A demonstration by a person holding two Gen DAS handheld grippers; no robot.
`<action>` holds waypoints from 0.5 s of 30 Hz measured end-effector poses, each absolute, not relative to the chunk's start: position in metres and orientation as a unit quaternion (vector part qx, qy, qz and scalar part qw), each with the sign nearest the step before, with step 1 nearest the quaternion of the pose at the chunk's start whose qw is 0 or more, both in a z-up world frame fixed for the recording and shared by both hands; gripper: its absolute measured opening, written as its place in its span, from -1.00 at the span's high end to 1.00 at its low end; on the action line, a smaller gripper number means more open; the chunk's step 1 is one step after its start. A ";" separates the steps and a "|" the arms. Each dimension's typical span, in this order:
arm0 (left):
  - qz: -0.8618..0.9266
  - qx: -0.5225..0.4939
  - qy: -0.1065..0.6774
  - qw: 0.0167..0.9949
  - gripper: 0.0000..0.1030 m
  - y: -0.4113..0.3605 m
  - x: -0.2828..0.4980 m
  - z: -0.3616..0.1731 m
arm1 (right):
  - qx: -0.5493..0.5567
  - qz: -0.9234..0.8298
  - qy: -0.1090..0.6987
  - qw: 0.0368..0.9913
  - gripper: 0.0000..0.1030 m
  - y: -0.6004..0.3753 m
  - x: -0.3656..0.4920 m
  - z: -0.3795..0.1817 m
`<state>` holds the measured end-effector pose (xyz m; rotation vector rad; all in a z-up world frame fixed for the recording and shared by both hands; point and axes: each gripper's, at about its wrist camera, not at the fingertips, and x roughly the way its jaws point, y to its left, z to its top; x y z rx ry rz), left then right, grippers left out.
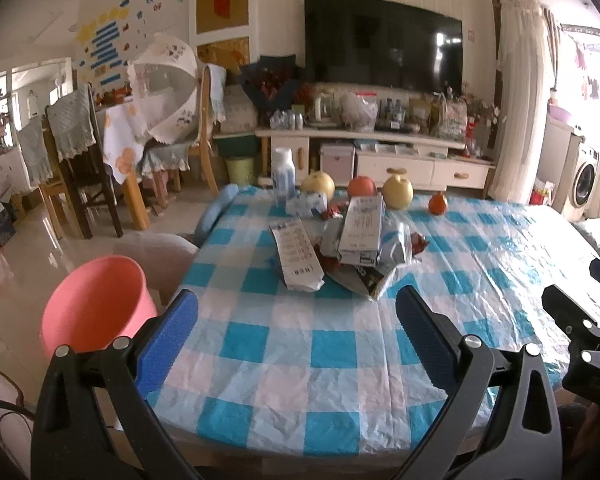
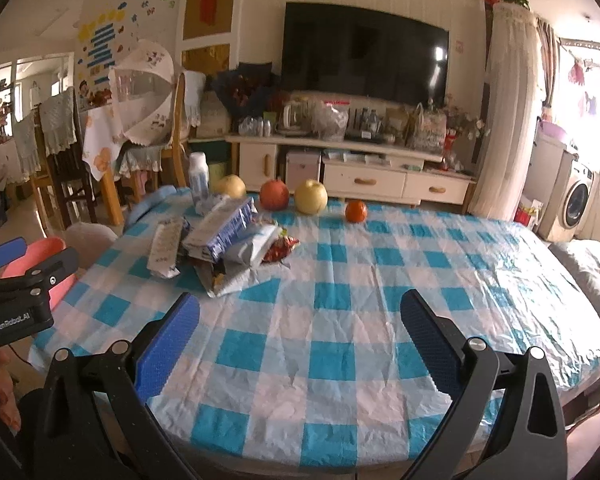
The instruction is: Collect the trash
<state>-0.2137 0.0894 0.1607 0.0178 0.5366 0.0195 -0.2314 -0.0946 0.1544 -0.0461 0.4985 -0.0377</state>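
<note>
A heap of trash lies on the far left part of the table with the blue-and-white checked cloth (image 1: 300,344): a flattened milk carton (image 1: 360,228), a long white wrapper (image 1: 298,256), a grey foil bag (image 1: 376,276) and a red wrapper (image 1: 418,242). The heap also shows in the right wrist view (image 2: 220,236). A pink bin (image 1: 96,304) stands on the floor left of the table. My left gripper (image 1: 296,324) is open and empty above the near table edge. My right gripper (image 2: 300,324) is open and empty, to the right of the left one.
A white bottle (image 1: 283,174), two yellow pears (image 1: 397,192), a red apple (image 1: 362,187) and a small orange (image 1: 438,204) stand along the table's far edge. Chairs (image 1: 72,160) and a TV cabinet (image 1: 380,152) stand beyond. A grey cushion (image 2: 588,264) lies at the right.
</note>
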 end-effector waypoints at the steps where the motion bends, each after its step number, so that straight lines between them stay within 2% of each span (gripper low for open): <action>1: 0.010 0.007 0.260 0.965 -0.93 0.091 -0.217 0.164 | -0.024 -0.018 0.243 0.970 -0.93 -0.094 -0.235 0.157; 15: 0.008 -0.008 0.233 0.972 -0.93 0.104 -0.243 0.185 | -0.048 -0.022 0.195 0.979 -0.93 -0.072 -0.270 0.188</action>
